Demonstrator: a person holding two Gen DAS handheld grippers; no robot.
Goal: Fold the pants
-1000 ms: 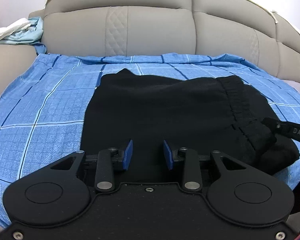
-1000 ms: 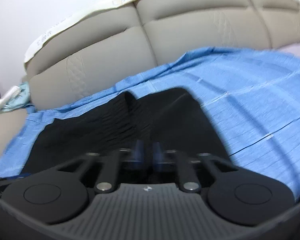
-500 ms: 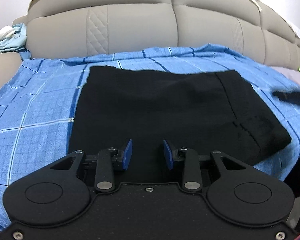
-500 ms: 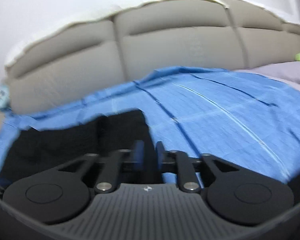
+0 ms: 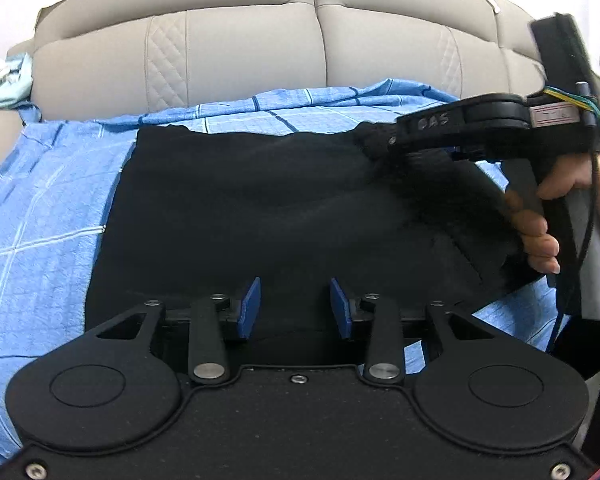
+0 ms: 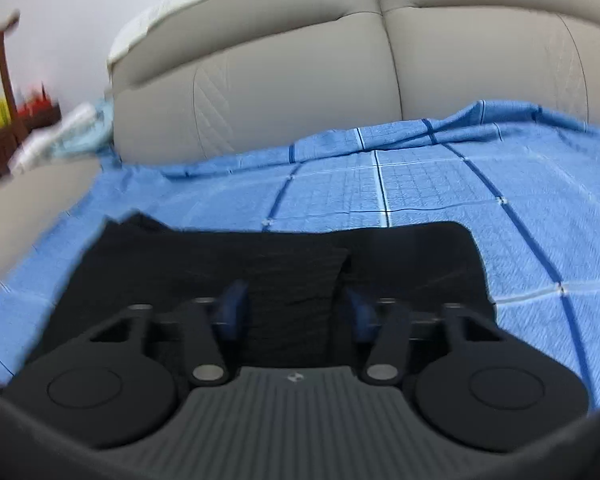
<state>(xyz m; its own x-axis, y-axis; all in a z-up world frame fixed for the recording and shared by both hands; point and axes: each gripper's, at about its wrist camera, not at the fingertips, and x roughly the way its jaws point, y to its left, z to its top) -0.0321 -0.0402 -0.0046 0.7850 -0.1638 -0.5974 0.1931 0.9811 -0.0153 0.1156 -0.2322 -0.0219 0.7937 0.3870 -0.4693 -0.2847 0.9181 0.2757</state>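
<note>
Two hand-held grippers hover over black pants [image 5: 260,208] lying folded on a blue checked sheet [image 5: 40,216] before a beige padded headboard [image 5: 240,40]. Left gripper [image 5: 294,306]: jaws apart, opening, nothing pinched. Right gripper [image 6: 294,308]: jaws apart, closing, a raised fold of fabric between them, not yet pinched. A hand [image 5: 548,220] grips its handle.

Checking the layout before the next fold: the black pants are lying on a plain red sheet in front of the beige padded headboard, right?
Not quite: the sheet is blue with a checked line pattern, not plain red, as both wrist views show. The rest holds: the black pants lie on it in front of the beige padded headboard.
</note>
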